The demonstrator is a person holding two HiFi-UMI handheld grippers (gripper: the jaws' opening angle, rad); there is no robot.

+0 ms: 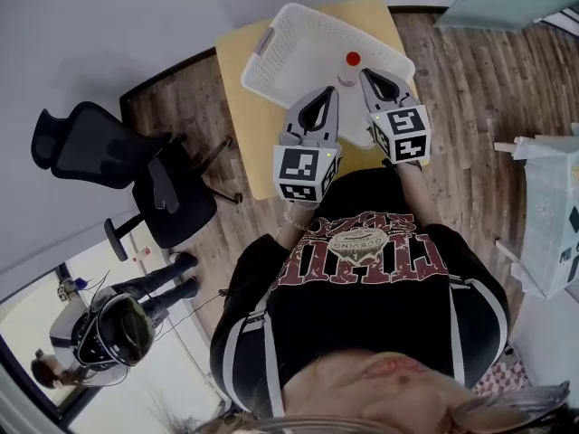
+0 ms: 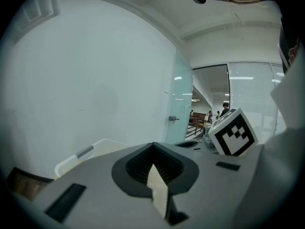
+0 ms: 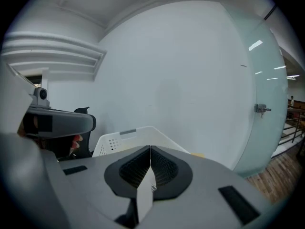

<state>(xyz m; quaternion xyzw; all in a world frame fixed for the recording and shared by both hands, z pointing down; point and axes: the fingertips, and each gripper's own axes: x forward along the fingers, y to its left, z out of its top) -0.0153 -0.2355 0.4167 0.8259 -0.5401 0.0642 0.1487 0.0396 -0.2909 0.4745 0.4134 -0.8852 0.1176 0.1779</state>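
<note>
I hold both grippers side by side above a white plastic basket [image 1: 298,39] that stands on a yellow table [image 1: 237,80]. My left gripper [image 1: 331,90] is shut with nothing between its jaws, its tips over the basket's near rim. My right gripper [image 1: 365,72] is also shut and empty, just right of a small red round thing [image 1: 353,59] lying in the basket. In the left gripper view the jaws [image 2: 153,144] meet in a line, with the basket's rim [image 2: 78,155] behind and the right gripper's marker cube [image 2: 233,133] beside. The right gripper view shows shut jaws [image 3: 150,148] before the basket [image 3: 125,138].
A black office chair [image 1: 109,152] stands left of the table on the wooden floor [image 1: 470,80]. Another person [image 1: 109,328] is at the lower left. A white rack [image 1: 552,206] stands at the right. A frosted glass door [image 3: 267,104] is on the right.
</note>
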